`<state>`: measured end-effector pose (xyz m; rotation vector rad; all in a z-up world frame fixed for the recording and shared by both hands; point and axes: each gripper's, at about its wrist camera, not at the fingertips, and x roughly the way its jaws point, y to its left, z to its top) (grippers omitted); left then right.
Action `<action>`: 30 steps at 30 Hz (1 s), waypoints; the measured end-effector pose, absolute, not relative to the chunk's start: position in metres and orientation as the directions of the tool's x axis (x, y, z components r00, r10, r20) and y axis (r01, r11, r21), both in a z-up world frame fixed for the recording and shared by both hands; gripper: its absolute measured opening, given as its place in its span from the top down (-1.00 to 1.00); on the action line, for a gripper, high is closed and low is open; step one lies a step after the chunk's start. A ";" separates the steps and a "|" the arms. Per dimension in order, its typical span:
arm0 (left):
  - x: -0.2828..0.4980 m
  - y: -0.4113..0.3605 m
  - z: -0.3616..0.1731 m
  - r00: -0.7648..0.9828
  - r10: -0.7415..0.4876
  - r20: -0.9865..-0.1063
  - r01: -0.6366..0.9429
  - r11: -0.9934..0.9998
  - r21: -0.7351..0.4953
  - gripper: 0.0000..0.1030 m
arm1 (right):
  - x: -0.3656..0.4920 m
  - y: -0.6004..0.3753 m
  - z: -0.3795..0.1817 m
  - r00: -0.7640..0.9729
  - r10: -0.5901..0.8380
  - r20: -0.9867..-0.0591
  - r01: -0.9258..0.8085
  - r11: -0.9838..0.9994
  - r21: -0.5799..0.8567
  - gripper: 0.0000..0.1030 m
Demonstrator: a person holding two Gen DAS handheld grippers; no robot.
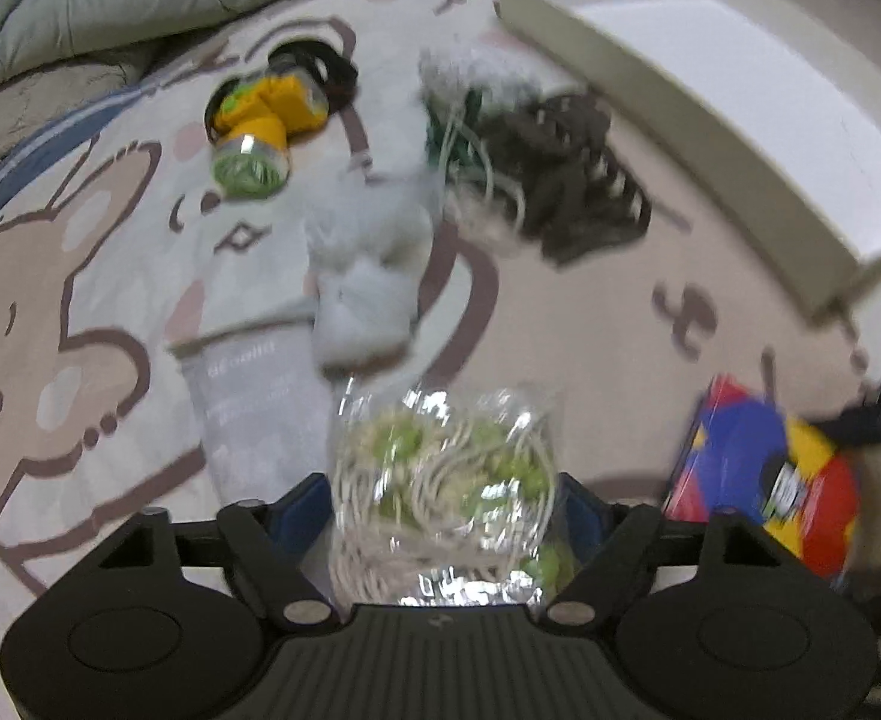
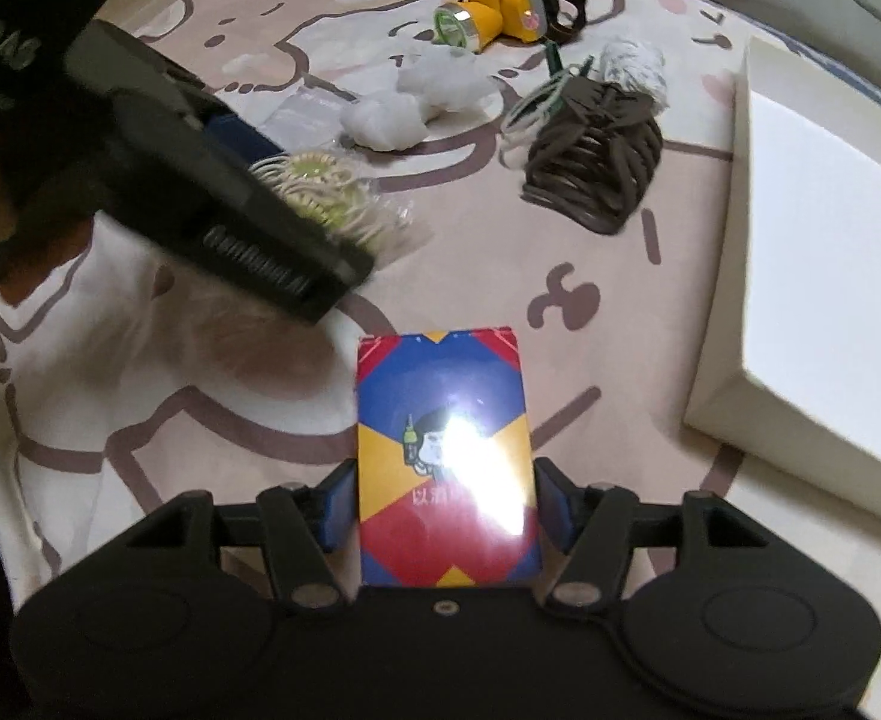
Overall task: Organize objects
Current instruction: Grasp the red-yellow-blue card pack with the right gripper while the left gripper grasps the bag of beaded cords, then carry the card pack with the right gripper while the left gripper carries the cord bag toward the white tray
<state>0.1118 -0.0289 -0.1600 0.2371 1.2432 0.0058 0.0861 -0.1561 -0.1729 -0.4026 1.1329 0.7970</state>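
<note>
Cartoon-printed bed sheet [image 2: 212,420] as the surface, pink and white with brown outlines, under everything. Nearest in the right wrist view: right gripper [image 2: 447,507] pinching a colourful card box [image 2: 446,456] by its long sides, blue pads touching both edges, box flat over the sheet. Nearest in the left wrist view: left gripper [image 1: 447,519] with a clear bag of cream cords and green pieces [image 1: 446,492] between the blue pads, pads against the bag on both sides, so gripped. Same bag seen in the right view just behind the left gripper's black finger. Just beyond the bag, a flat grey packet [image 1: 254,396], then crumpled white plastic [image 1: 368,282]. Further, to the right, a bundle of dark brown bands [image 2: 596,162] with pale cords [image 2: 536,108] touching it and a fluffy grey-white thing [image 2: 632,69] just behind. Farther back, a yellow headlamp [image 2: 494,15] with a black strap [image 2: 560,6]. On the right side, an open white box [image 2: 824,276], empty inside where visible. Farthest, a grey-green quilt [image 1: 110,6] at the sheet's edge.
</note>
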 end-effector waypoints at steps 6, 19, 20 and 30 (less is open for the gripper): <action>0.111 -0.025 -0.162 0.321 0.140 -0.937 0.096 0.979 0.179 -0.51 | 0.086 -0.153 -0.173 0.206 0.340 -0.918 -0.749 0.658 0.075 -0.18; 0.102 -0.004 -0.120 0.412 0.125 -0.902 -0.029 0.992 0.124 -0.30 | 0.096 -0.165 -0.124 0.355 0.405 -0.843 -0.684 0.727 0.061 -0.17; 0.100 -0.002 -0.114 0.429 0.124 -0.895 -0.044 0.992 0.116 -0.30 | 0.098 -0.167 -0.117 0.371 0.411 -0.833 -0.673 0.737 0.065 -0.17; 0.077 0.004 -0.051 0.630 0.129 -0.766 -0.130 0.990 0.059 -0.29 | 0.110 -0.181 -0.072 0.497 0.450 -0.742 -0.587 0.804 0.094 -0.17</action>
